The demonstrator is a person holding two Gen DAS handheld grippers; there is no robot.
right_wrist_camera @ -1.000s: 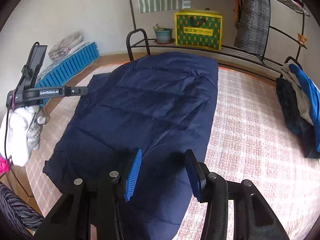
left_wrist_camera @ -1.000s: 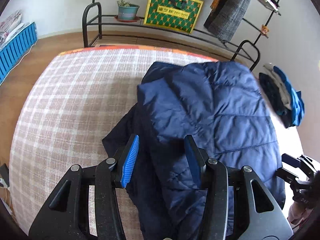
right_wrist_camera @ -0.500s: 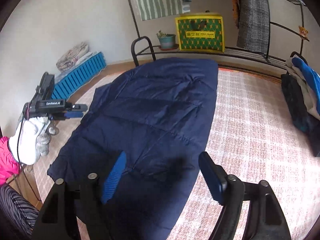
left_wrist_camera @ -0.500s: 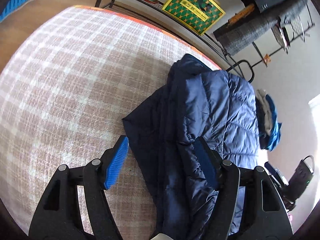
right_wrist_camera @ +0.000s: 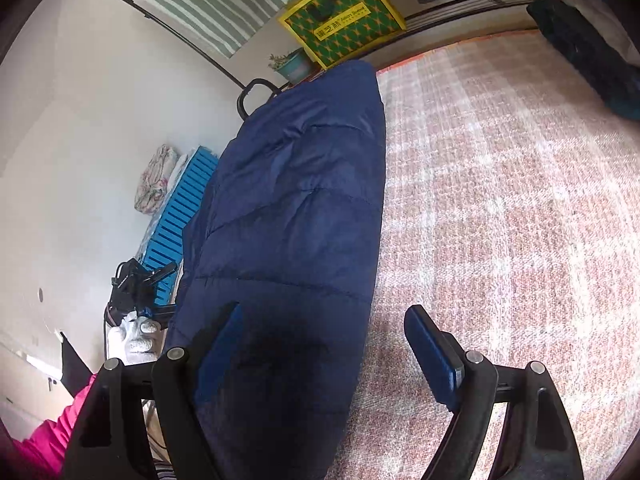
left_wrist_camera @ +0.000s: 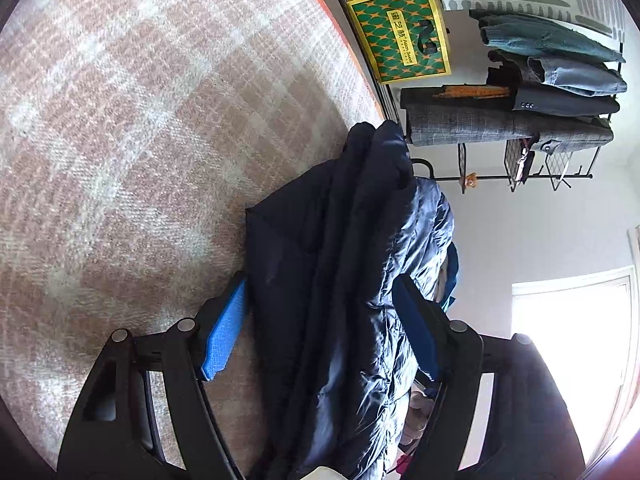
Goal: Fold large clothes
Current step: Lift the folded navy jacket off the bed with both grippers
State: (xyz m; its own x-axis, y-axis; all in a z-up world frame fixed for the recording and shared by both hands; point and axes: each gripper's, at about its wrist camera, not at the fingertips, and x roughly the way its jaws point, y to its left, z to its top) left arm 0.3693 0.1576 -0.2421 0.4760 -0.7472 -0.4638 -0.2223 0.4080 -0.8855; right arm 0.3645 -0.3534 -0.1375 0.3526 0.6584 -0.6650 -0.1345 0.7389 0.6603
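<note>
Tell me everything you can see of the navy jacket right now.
The navy jacket is a quilted, puffy garment with slightly shiny fabric, folded lengthwise into a long narrow bundle on the pink plaid blanket. A flatter dark layer sticks out along one side. Both the left gripper and right gripper straddle its near end with jaws open, pads not visibly pressing.

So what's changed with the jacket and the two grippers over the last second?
Both grippers opened wider and rolled as they dropped toward the navy jacket. The left gripper now straddles its bunched edge; the right gripper sits over its other edge, one finger on the checked rug. Neither grips. The jacket stayed folded.
</note>
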